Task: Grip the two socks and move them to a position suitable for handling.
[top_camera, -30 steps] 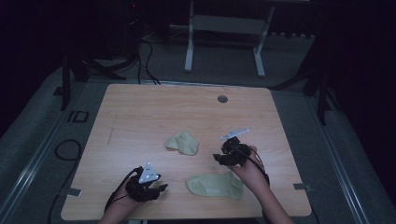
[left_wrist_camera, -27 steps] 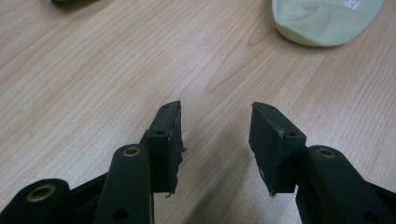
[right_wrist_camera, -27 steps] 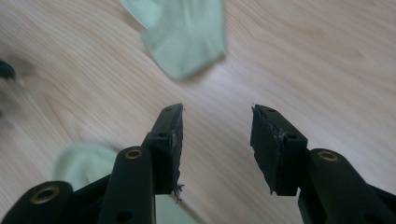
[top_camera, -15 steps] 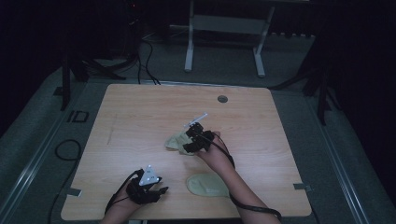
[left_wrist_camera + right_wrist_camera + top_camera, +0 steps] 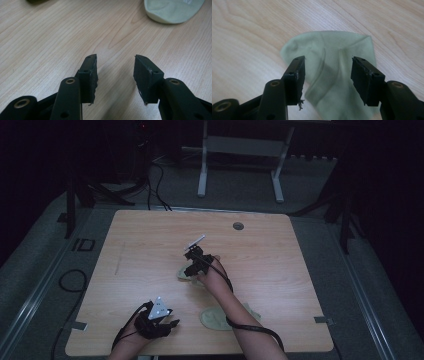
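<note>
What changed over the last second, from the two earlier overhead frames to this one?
The right tongs travelled from the table's right side toward its centre and now sit over the far pale green sock, jaws open around it, not gripping. The left tongs, open over bare wood, and the near sock stayed put.

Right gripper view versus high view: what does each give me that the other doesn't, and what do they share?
The right gripper view alone gives the detail: the right tool has its jaws open, straddling the pale green sock, whose folds and knit are plain.

The high view alone gives the layout: the left tool near the table's front edge, a second sock partly under the right forearm, and a round hole near the far edge.

Both share the sock under the right tool and the wooden tabletop.
</note>
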`<state>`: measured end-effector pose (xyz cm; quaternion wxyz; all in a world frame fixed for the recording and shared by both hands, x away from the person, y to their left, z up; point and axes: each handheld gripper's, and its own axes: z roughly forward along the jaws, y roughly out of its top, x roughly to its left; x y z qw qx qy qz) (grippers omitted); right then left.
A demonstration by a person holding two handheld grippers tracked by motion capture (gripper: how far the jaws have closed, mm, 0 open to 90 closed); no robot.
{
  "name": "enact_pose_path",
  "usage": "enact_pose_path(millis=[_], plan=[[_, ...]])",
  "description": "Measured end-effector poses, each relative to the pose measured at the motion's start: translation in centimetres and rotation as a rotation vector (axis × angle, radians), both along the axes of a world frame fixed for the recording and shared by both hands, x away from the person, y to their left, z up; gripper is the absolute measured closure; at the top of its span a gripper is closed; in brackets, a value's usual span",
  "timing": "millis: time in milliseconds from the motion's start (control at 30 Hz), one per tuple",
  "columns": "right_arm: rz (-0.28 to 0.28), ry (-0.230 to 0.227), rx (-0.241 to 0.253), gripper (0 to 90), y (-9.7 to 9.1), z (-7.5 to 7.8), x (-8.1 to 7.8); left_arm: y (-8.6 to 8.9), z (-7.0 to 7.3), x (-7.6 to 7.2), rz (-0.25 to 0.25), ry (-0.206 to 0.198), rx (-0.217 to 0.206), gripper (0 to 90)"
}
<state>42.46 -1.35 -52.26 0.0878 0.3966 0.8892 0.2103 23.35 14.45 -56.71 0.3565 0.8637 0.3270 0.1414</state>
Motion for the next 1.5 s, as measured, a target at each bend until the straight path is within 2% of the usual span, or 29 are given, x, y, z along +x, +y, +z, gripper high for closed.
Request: enact_pose_path(millis=[100, 267, 333, 367, 433, 533, 600, 700, 900, 1000, 1100, 1267, 1500], plan=[[-0.020, 0.003, -0.007, 44.2, 0.4, -0.5, 0.4, 0.0, 0.0, 0.0, 0.003, -0.005, 0.000, 53.6], [-0.023, 0.028, -0.025, 47.7, 1.1, -1.5, 0.8, 0.1, 0.1, 0.0, 0.017, -0.024, -0.001, 53.6], [-0.015, 0.018, -0.039, 47.7, 1.2, -1.5, 0.8, 0.1, 0.1, 0.0, 0.017, -0.024, -0.001, 53.6], [0.001, -0.003, -0.074, 55.6, 1.4, -1.5, 0.7, 0.2, 0.2, 0.0, 0.028, -0.027, -0.012, 53.6], [0.002, -0.008, -0.079, 61.1, 1.4, -1.5, 0.6, 0.3, 0.2, 0.0, 0.033, -0.032, -0.009, 53.6], [0.014, -0.021, -0.104, 77.9, 1.5, -1.4, 0.5, 0.2, 0.2, 0.0, 0.041, -0.047, -0.001, 53.6], [0.023, -0.015, -0.115, 82.1, 1.5, -1.3, 0.7, 0.3, 0.2, 0.0, 0.041, -0.045, -0.006, 53.6], [0.011, 0.012, -0.078, 83.2, 1.1, -1.1, 0.9, 0.4, 0.2, -0.1, 0.044, -0.043, -0.010, 53.6], [-0.012, -0.010, -0.027, 83.4, -0.6, 0.0, 0.3, 0.3, 0.1, 0.0, 0.049, -0.052, -0.006, 53.7], [-0.012, -0.026, -0.038, 83.4, -1.4, 0.2, -0.1, 0.2, 0.1, -0.1, 0.048, -0.054, -0.007, 53.7], [-0.023, -0.037, -0.027, 83.4, -2.4, 0.8, -0.5, 0.1, 0.1, -0.1, 0.044, -0.051, -0.008, 53.7], [-0.050, -0.029, -0.010, 83.4, -4.4, 1.7, -1.2, -0.2, -0.2, 0.0, 0.045, -0.041, -0.021, 53.7], [-0.078, -0.086, 0.027, 83.3, -8.2, 5.1, -2.2, -0.8, -0.2, -0.1, 0.021, -0.037, -0.013, 53.7]])
